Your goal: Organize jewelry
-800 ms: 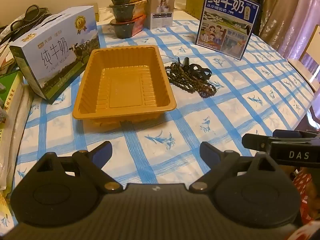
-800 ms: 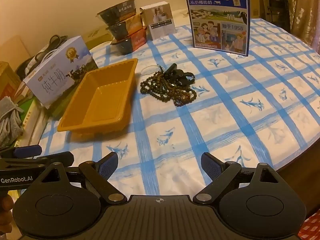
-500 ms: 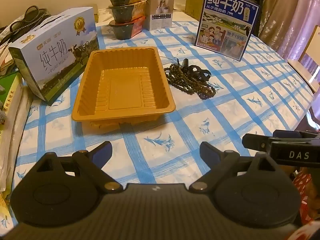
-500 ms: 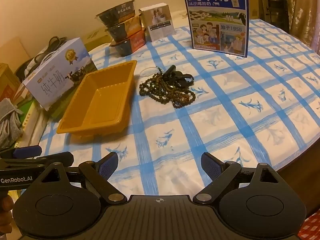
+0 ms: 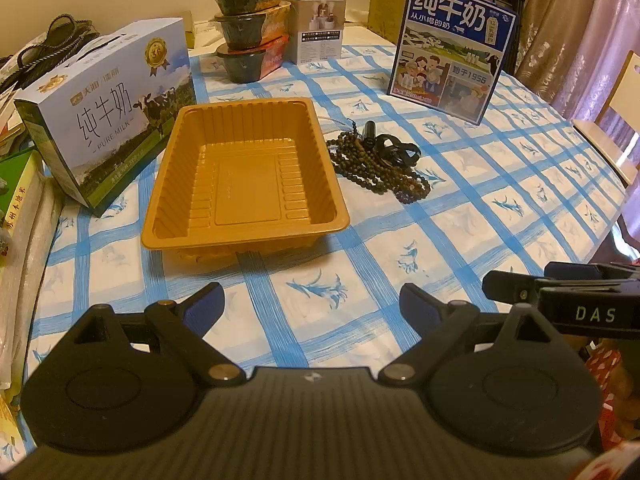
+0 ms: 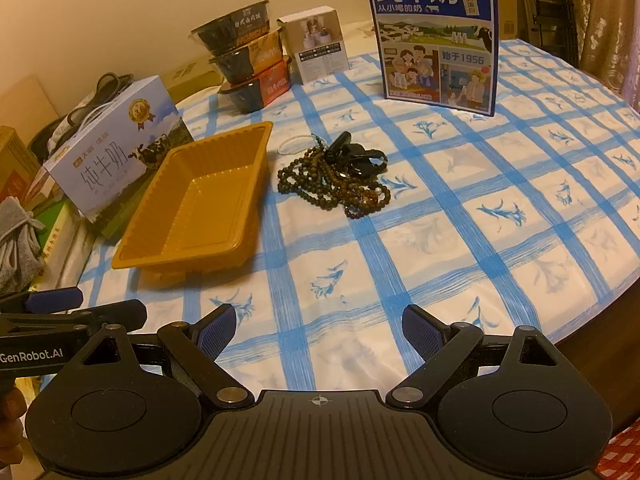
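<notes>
Both claws spread wide, nothing between the fingers. Left gripper [image 5: 312, 306] hangs over the checked tablecloth [image 5: 460, 240] on the near side of the orange tray [image 5: 244, 172], well short of it. Right gripper [image 6: 319, 330] also sits over the cloth, nearer the table edge, tray off to its far left.

Tray: shallow ribbed plastic, nothing inside, flat on the cloth.

Jewelry: tangled pile of brown bead strands [image 5: 376, 168] just beside the tray's right rim, not touching it as far as I can tell. Black piece [image 5: 394, 150] lies on top of the beads on the side away from the tray; can't tell exactly what it is. In the right wrist view the same bead pile [image 6: 332, 182] shows a small white bead bracelet [image 6: 294, 145] beyond it, close to the tray's far right corner.

Around the tray: milk carton [image 5: 108, 108] lying on its side just left of it; upright blue milk box [image 5: 452, 44] beyond the beads, well apart from the tray; stack of three black bowls [image 5: 250, 28] and a small white box [image 5: 320, 28] behind the tray's far edge.
</notes>
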Motion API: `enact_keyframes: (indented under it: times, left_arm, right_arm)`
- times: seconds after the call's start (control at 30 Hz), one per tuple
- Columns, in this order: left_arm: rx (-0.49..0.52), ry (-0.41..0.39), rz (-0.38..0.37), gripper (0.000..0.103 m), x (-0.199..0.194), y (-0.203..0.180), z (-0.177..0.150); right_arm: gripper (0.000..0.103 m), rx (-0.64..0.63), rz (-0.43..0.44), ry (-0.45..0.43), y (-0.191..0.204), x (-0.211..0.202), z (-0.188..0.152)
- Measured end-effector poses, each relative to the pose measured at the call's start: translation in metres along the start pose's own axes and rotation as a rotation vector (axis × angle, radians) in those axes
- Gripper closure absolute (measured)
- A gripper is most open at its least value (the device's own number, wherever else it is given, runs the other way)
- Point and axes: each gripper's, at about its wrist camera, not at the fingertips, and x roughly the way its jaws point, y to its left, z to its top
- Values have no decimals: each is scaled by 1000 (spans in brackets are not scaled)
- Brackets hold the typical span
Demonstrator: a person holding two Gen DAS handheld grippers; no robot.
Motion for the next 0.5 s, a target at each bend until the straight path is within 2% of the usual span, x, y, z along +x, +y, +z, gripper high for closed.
enact_keyframes:
  times: [0.5]
  left_arm:
    - [-1, -7, -3, 9, 1, 2, 0]
  right_arm:
    - [13, -1, 0, -1, 0, -1, -1]
